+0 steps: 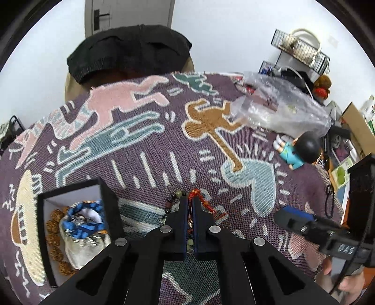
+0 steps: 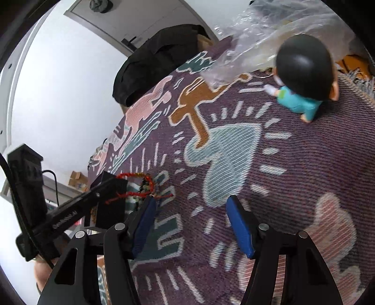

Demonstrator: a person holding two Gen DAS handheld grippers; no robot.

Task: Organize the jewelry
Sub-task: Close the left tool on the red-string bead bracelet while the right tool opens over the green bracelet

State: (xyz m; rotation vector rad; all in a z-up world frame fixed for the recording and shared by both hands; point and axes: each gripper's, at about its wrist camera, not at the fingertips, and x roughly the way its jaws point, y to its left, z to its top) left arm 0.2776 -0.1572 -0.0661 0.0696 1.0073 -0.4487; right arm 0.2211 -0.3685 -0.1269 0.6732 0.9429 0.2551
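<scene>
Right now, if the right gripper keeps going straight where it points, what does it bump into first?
Probably just the cloth. The right gripper is open with nothing between its fingers, aiming down at the blue heart. The doll sits farther off, to one side.

Home room, patterned woven cloth point(image 1: 145, 150) on table, door point(image 1: 131, 14), cluttered wire rack point(image 1: 302, 50)

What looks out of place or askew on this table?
A toy figure lies toppled on its side on the woven cloth beside a crumpled plastic bag; neither is jewelry. The box holds bracelets piled loosely.
</scene>
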